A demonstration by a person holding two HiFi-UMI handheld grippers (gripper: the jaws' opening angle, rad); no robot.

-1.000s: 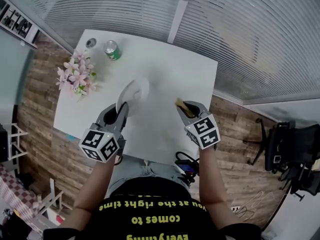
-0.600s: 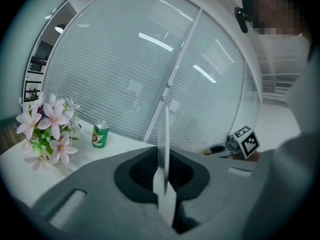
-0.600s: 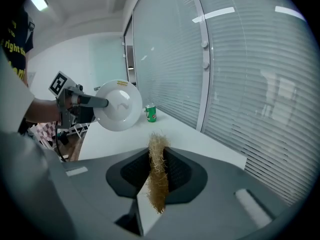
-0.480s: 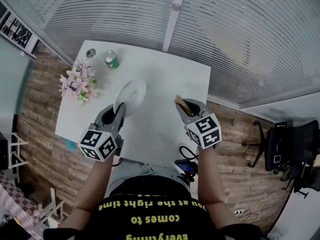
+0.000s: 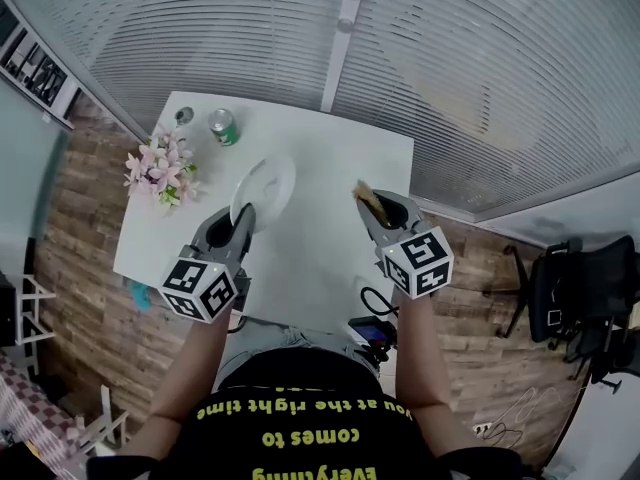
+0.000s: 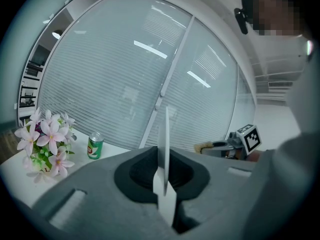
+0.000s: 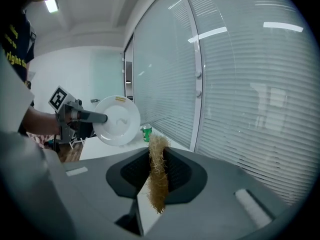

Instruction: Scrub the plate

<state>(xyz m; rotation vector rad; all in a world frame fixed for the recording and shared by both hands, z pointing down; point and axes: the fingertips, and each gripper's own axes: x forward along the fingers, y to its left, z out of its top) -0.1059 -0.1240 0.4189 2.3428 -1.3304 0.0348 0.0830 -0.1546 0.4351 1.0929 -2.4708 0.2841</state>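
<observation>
Head view: the left gripper [image 5: 243, 220] holds the white plate [image 5: 265, 190] by its rim, lifted clear of the white bench [image 5: 330, 253]. Left gripper view: the jaws are clenched on the plate, which stands upright and edge-on between them. The right gripper [image 5: 372, 206] hangs over the right side of the bench, well apart from the plate. Right gripper view: its jaws grasp a tan fibrous scrubber [image 7: 158, 176], which projects beyond the jaw tips. A green can [image 5: 223, 127] and a bunch of pink flowers [image 5: 163, 173] stand near the bench's far left corner.
</observation>
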